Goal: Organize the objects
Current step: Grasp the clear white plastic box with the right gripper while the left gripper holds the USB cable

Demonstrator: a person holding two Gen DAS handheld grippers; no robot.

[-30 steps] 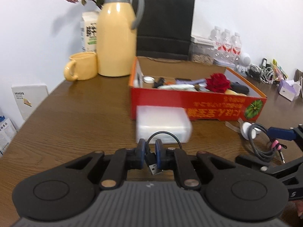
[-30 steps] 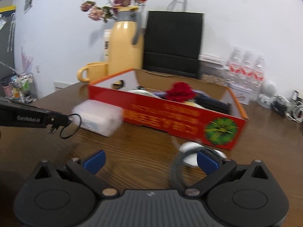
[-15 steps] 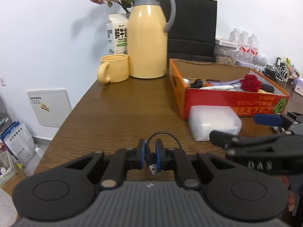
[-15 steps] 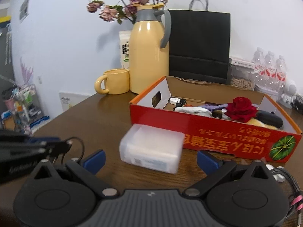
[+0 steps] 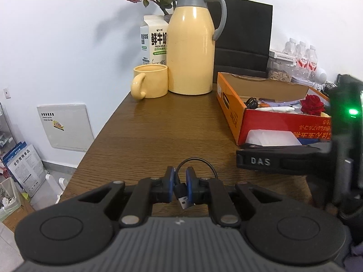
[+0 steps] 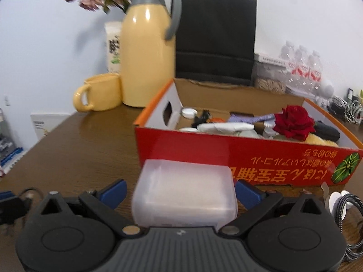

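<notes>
My left gripper [image 5: 180, 187] is shut on a short black USB cable [image 5: 182, 193]; its plug hangs down between the blue pads and its loop rises above them. It sits over the wooden table's left front. My right gripper [image 6: 180, 190] is open, its blue pads on either side of a translucent white plastic box [image 6: 185, 195] without touching it. That box also shows in the left wrist view [image 5: 271, 137], in front of the red cardboard box [image 6: 249, 158] holding a red rose [image 6: 293, 122] and small items.
A yellow thermos [image 5: 192, 43], yellow mug [image 5: 149, 83], milk carton [image 5: 154, 40] and black paper bag [image 5: 245, 31] stand at the back. A braided cable and white disc [image 6: 340, 206] lie at the right. The table's left edge [image 5: 102, 131] drops to the floor.
My left gripper swung left with the USB cable, away from the red box. My right gripper moved left and forward until its open fingers straddle the translucent box.
</notes>
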